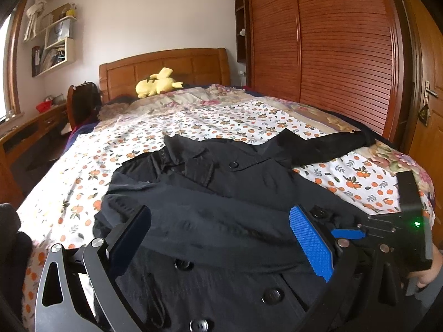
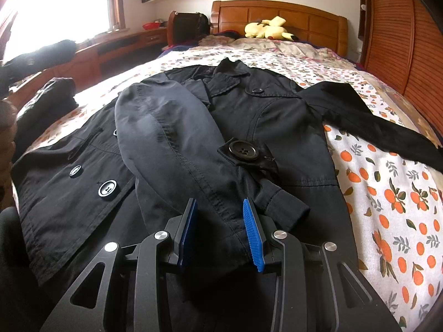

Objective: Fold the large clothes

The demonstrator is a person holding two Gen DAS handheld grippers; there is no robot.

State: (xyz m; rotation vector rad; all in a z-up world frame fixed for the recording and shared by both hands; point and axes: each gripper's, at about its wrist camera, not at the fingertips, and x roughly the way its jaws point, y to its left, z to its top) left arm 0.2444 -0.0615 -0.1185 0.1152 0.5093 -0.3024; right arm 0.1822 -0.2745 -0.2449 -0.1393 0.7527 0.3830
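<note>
Coat [image 2: 249,116]: a large black one with big buttons, lying face up on the bed [image 2: 387,193] over an orange-print sheet, collar toward the wooden headboard [image 2: 277,13]. One sleeve [image 2: 171,144] is folded across the coat's chest; the other sleeve [image 2: 373,121] lies stretched off the coat's far side onto the sheet.

The right claw [image 2: 221,229] sits at the folded sleeve's cuff end, fingers apart on either side of the fabric, not clamped. The left claw [image 1: 221,238] hovers over the coat's lower front, fingers wide apart, holding nothing.

Likely risks: the cloth looks smooth and slippery, so a shallow pinch at the cuff could slide off, or catch only the sleeve's top layer. Lifting there may drag the sleeve off the coat's chest and undo the fold. The buttoned cuff tab [image 2: 243,152] beside the sleeve could snag a finger. The outstretched sleeve, near the bed's edge, might slip over it if the coat is pulled.
</note>
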